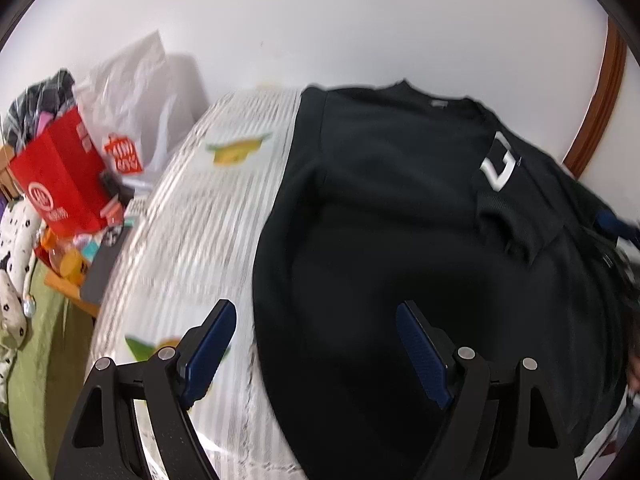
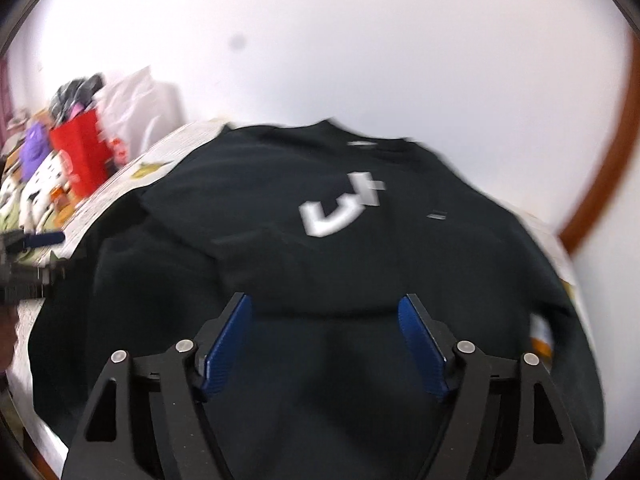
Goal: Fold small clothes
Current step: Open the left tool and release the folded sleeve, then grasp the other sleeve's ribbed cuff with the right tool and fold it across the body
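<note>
A black sweatshirt with a white logo lies spread on a round table with a striped, patterned cloth. Its right side is folded over, logo up. My left gripper is open and empty above the sweatshirt's left edge. In the right wrist view the sweatshirt and its logo fill the middle. My right gripper is open and empty above the garment's near part. The left gripper shows at the left edge there, and the right gripper's blue finger shows at the far right in the left wrist view.
A red paper bag and a white plastic bag stand at the left beside clutter and a green cover. A white wall is behind the table. A brown wooden frame curves at the right.
</note>
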The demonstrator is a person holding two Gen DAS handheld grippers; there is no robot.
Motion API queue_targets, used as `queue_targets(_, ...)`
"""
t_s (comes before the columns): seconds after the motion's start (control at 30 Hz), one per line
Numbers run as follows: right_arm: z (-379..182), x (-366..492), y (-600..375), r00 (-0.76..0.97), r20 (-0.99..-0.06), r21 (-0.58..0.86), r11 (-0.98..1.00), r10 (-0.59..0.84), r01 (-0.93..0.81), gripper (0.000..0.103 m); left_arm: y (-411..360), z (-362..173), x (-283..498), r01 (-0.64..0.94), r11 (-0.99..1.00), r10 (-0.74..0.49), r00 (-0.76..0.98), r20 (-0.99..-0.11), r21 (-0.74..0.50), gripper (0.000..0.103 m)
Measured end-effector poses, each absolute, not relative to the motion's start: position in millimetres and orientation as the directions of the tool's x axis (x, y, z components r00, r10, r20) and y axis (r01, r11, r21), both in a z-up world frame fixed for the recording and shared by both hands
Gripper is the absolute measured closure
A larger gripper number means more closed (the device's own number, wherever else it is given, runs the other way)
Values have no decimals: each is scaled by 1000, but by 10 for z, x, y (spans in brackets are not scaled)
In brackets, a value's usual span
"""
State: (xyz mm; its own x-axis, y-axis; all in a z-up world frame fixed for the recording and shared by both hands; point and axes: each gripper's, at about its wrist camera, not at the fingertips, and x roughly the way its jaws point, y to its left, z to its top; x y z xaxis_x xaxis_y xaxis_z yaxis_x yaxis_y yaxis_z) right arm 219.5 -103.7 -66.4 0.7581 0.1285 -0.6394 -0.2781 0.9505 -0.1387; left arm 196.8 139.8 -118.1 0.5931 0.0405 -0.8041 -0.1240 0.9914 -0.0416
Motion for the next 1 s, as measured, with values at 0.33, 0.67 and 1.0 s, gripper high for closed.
queue_targets(0.33,-1348,2903,-293,687,-726,-250,920,29,-303,26,1335,-1540,1827,-88,994,0,584,-811,-63,20)
queue_targets(0.67,-878,2937,-753,702,-691,-113,934,172,-340,86,1295,-1587,1784,-108,994,57,607,-793,-12,9)
queue_targets(1.0,-339,3235,-2496,786,-618,4,1000,17,-18,86,1327,-1606,1789,-120,993,61,602,-796,-15,5)
